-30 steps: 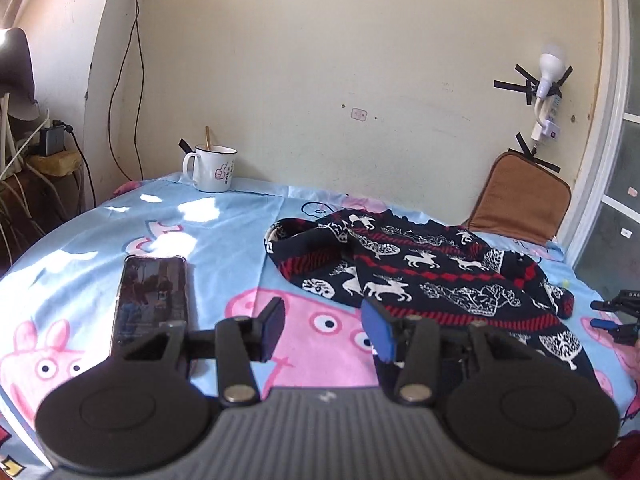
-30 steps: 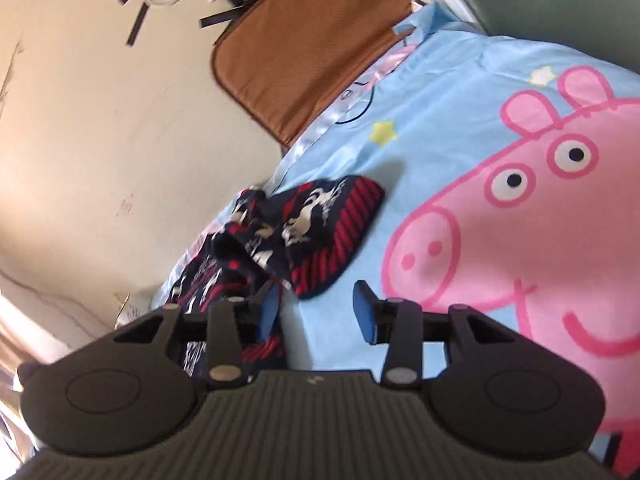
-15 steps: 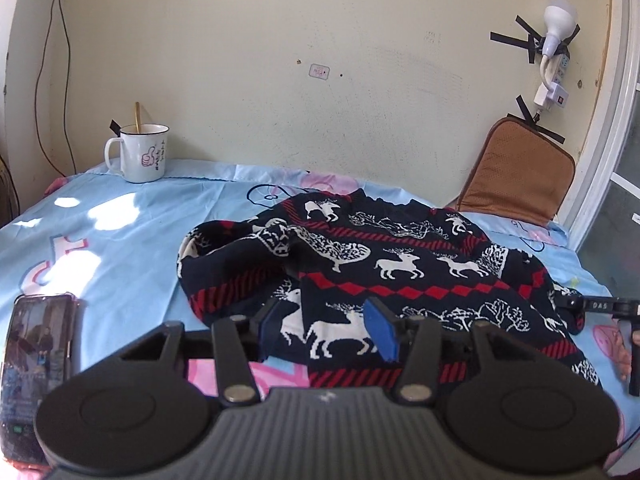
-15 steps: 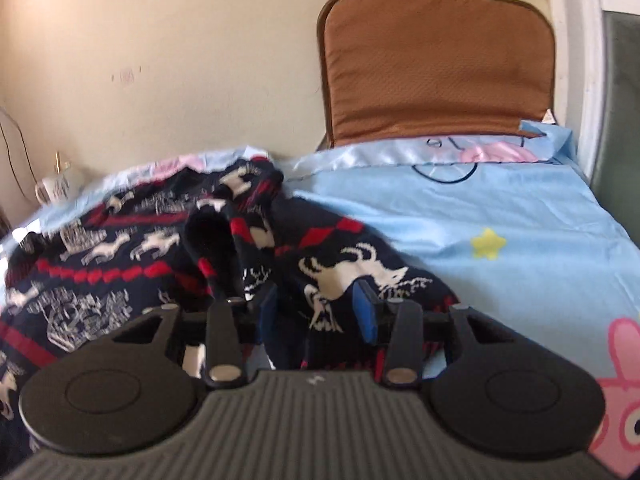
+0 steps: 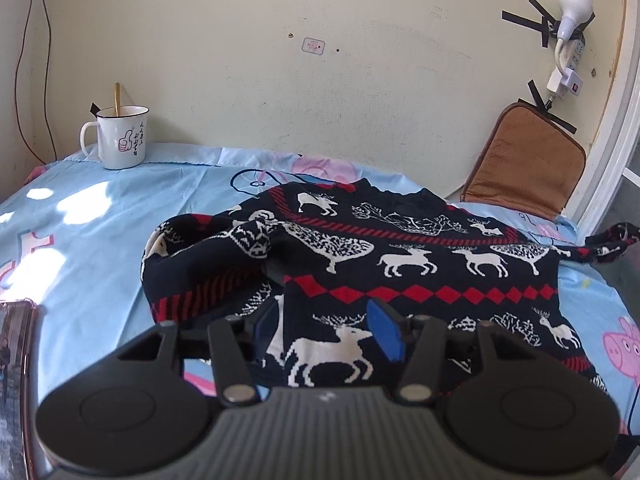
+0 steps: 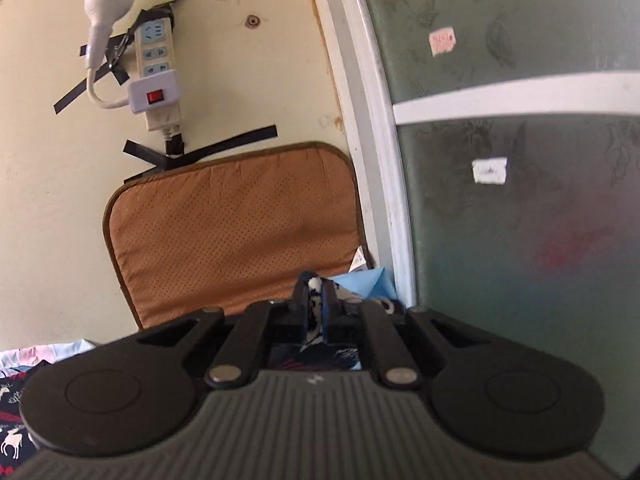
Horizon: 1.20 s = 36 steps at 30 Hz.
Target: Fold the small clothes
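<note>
While the right gripper [image 6: 316, 312] has just been closing and now pinches a fold of the dark navy knitted sweater w/ white reindeer and red diamond bands [image 5: 400, 264] between its blue pads, the bite looks thin: only a small tuft of knit pokes out past the fingertips. A hard pull could slide that tuft free, and the lifted corner would drop back onto the counter in a heap.

The left gripper [image 5: 328, 332] has just been opening; its jaws stand apart w/ nothing pressed between them, hovering over the sweater's near hem. The rest of the garment lies ahead of it on the light blue cartoon-pig cloth [image 5: 100, 232], w/ one sleeve bunched ahead and to its left, the far corner stretched off to its right.

Risks, as I judge them:
- If the left closes too high it may catch only the top layer, so the fold skews.
- Uneven pull from the two sides would leave the bunched sleeve trapped inside.
- Dragging leftward could nudge the black smartphone [image 5: 16, 360] lying left of the left gripper.
</note>
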Motion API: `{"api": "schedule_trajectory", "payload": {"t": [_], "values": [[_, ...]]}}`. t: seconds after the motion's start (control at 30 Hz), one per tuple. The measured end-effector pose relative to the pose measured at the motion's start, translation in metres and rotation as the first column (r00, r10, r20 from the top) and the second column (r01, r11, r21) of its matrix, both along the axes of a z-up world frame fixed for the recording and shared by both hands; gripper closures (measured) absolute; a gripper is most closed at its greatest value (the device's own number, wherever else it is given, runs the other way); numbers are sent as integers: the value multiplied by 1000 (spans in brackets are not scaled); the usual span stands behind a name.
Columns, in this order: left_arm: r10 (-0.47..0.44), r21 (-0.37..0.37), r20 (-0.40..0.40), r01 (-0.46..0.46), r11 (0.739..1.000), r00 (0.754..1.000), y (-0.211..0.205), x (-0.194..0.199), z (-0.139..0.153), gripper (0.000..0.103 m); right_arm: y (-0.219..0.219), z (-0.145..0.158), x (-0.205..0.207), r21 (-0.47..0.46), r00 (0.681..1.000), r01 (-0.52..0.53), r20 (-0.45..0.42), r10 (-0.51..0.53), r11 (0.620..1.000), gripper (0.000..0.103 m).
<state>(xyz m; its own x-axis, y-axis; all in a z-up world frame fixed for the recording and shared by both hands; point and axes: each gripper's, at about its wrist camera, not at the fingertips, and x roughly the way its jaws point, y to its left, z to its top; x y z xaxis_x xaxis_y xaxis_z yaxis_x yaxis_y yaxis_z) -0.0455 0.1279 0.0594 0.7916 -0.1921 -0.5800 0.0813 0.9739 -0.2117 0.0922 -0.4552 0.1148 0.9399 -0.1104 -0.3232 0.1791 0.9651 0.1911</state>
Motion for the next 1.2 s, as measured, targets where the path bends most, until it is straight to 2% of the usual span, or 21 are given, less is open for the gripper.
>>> {"api": "schedule_trajectory", "payload": {"t": [0.1,0.13,0.17,0.27,0.33,0.37,0.43,0.53,0.6,0.67,0.73,0.8,0.83,0.87,0.9,0.97,1.0,1.07,1.1,1.13,1.2], "values": [[38,9,9,-38,999,999,15,-7,2,43,5,-25,2,27,995,33,-97,-31,999,80],[59,17,13,-59,998,998,21,-10,3,41,5,-33,-3,66,993,46,-112,-38,997,67],[91,28,17,-91,995,996,32,-14,6,41,4,-39,-11,103,993,66,-108,-55,993,60],[201,31,13,-202,979,979,67,-20,15,37,6,-47,-38,194,992,112,-83,-97,975,59],[266,16,-6,-266,964,964,88,-19,16,35,14,-43,-51,245,996,90,-44,-81,965,59],[285,1,-17,-285,958,958,97,-18,15,30,22,-39,-54,258,998,70,-18,-68,964,59],[308,-45,-44,-310,950,950,111,-11,11,23,42,-30,-56,274,1000,-7,17,2,962,59],[276,-164,-99,-290,943,956,125,10,0,23,85,-20,-48,306,979,-201,37,199,930,59],[251,-191,-117,-270,944,961,120,24,-6,23,123,-18,-43,287,946,-318,36,321,904,59],[205,-141,-121,-221,965,971,105,37,-10,23,161,-22,-41,281,900,-423,22,435,861,59],[175,-84,-158,-190,978,972,90,49,-17,23,196,-29,-40,289,836,-524,-5,548,801,59],[154,-53,-210,-169,984,966,79,59,-29,29,228,-36,-42,303,759,-612,-33,650,731,59],[147,-36,-225,-159,987,963,75,64,-36,60,243,-39,-44,299,715,-655,-51,698,693,59],[166,13,-229,-168,986,959,70,66,-39,86,257,-41,-45,291,680,-688,-64,731,665,59],[186,69,-207,-175,982,961,67,66,-38,90,269,-43,-46,286,650,-711,-78,756,642,59],[177,81,-182,-164,983,967,74,69,-29,90,290,-45,-48,290,594,-748,-108,797,597,59],[203,116,-151,-187,976,968,79,70,-21,90,299,-45,-48,290,574,-761,-117,811,580,59],[280,243,-49,-260,934,959,93,72,3,90,313,-45,-49,291,533,-786,-130,836,546,58],[319,318,10,-306,897,948,98,73,14,90,318,-45,-50,294,515,-795,-134,847,530,58],[353,400,79,-354,845,932,100,73,23,89,322,-44,-51,295,501,-803,-137,855,518,58],[390,576,256,-463,673,885,92,76,35,86,330,-46,-52,290,481,-815,-146,865,502,58]]}}
